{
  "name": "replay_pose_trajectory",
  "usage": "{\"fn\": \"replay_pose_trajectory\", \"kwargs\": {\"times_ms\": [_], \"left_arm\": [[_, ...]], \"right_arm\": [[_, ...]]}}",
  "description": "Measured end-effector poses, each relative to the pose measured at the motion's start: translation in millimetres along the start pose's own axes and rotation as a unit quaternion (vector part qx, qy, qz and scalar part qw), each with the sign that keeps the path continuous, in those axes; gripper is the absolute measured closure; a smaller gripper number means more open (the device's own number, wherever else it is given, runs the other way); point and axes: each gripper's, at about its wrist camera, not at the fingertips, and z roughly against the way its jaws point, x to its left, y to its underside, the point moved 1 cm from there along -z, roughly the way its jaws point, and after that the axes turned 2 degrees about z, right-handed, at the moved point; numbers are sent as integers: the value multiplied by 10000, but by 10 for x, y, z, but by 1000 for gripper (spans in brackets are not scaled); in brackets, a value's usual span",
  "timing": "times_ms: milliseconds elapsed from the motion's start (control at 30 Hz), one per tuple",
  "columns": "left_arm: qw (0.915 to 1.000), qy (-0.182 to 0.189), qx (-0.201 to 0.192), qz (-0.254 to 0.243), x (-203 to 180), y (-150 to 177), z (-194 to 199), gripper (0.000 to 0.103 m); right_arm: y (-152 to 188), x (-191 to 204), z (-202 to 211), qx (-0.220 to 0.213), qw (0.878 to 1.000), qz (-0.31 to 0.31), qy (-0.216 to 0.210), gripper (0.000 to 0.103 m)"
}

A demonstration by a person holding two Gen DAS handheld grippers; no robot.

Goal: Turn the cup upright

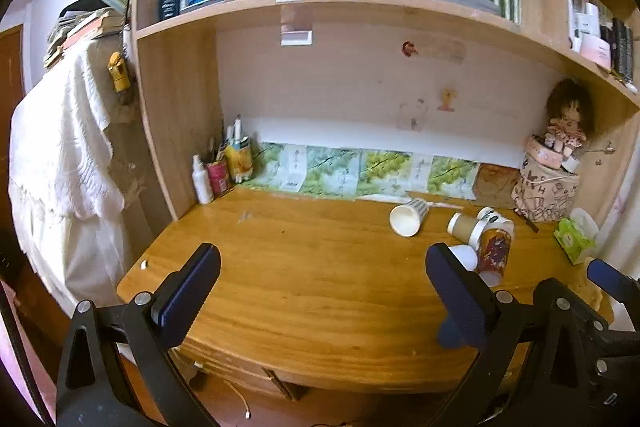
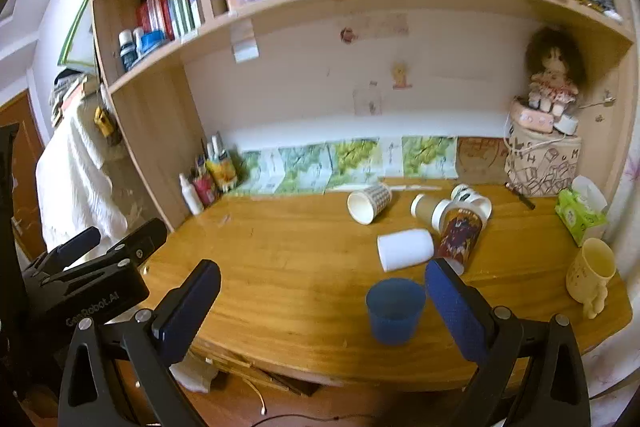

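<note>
Two claws hang over the front of the desk [image 2: 304, 291], both wide apart and holding nothing; the left claw [image 1: 320, 291] is over bare wood, and the right claw [image 2: 320, 311] has a blue cup [image 2: 395, 310] standing upright just inside its right finger; a white cup [image 2: 405, 250] lies on its side behind the blue one, touching a red cup [image 2: 459, 235] that is tipped over too; a brown cup [image 2: 430, 211] and a dotted cup [image 2: 369, 203] lie on their sides farther back; a yellow mug [image 2: 591, 277] stands at the right edge, near a green box [image 2: 580, 217]
</note>
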Motion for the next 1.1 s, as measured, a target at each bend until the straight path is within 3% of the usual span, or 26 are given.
{"fn": "replay_pose_trajectory", "kwargs": {"times_ms": [500, 1100], "left_arm": [[9992, 315, -67, -234, -138, 37, 11, 0], [9950, 757, -385, -531, -290, 66, 215, 0]], "right_arm": [[69, -118, 240, -401, 9971, -339, 545, 1], [154, -205, 344, -431, 9960, -516, 588, 1]]}}
